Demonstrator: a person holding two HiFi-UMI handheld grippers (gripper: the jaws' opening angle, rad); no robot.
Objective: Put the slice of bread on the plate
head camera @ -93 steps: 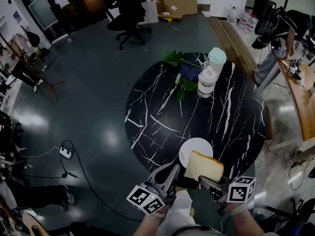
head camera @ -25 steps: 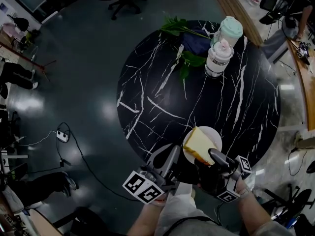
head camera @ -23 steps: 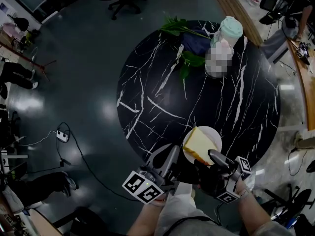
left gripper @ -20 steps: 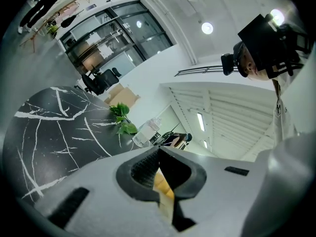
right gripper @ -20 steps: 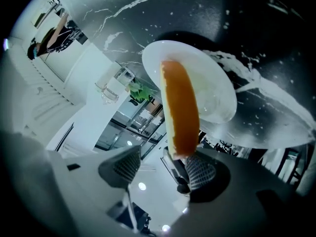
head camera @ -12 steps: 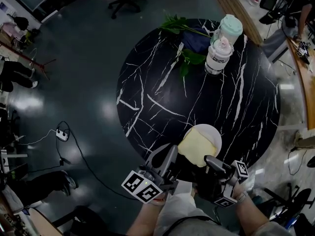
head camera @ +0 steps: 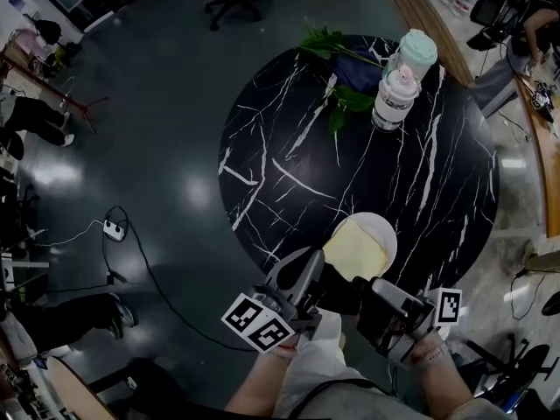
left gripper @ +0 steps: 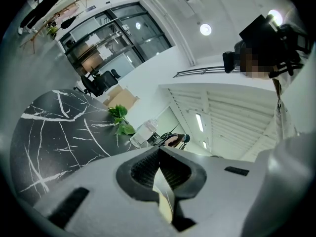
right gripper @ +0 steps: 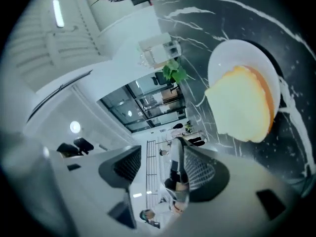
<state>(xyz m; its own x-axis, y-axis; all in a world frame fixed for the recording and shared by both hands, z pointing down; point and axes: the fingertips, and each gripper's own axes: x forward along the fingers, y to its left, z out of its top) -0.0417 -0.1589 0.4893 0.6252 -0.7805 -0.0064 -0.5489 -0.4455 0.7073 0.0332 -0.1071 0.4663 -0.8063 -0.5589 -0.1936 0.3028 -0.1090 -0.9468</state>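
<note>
Your right gripper (right gripper: 159, 157): jaws apart, nothing between them, held just short of the pale square slice of bread (head camera: 354, 250). Bread: flat on the round white plate (head camera: 386, 232), reaching past its rim on your side. Your left gripper (left gripper: 159, 156): jaws closed together, empty, beside the right. Plate: near edge of the round black white-veined marble table (head camera: 289, 156). Far side: green leafy sprigs (head camera: 325, 40).

Slice of bread (head camera: 354, 250) hides near-L part of plate (head camera: 381, 226); container (head camera: 391, 101) details too small to tell.
</note>
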